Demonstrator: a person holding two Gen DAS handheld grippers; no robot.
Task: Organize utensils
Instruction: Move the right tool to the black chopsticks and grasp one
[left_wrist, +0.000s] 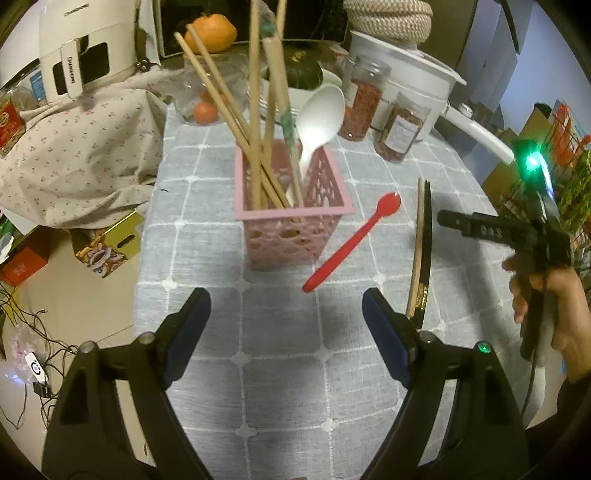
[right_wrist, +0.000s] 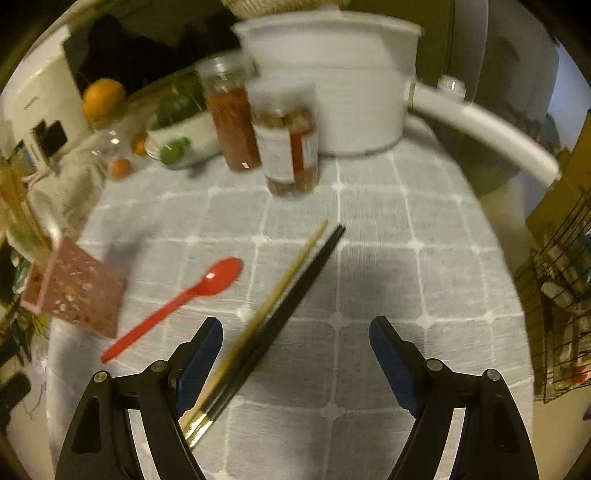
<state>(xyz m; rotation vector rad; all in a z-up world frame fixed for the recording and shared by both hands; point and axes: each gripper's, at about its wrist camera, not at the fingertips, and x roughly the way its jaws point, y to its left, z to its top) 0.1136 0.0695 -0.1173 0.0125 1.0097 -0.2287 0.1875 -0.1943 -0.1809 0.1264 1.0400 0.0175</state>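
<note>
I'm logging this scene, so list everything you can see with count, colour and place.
Utensil basket: one, pink, centre of table.
Chopsticks in basket: several, tan, standing upright.
White spoon: one, in basket.
Red spoon: one, lying right of basket.
Loose chopsticks: a black and a tan one, lying right of red spoon.
Jars: two, reddish contents, behind.
Pot: one, white, back right.
Tablecloth: grey, checked.
Left gripper: open, empty.
Right gripper: open, over loose chopsticks.
</note>
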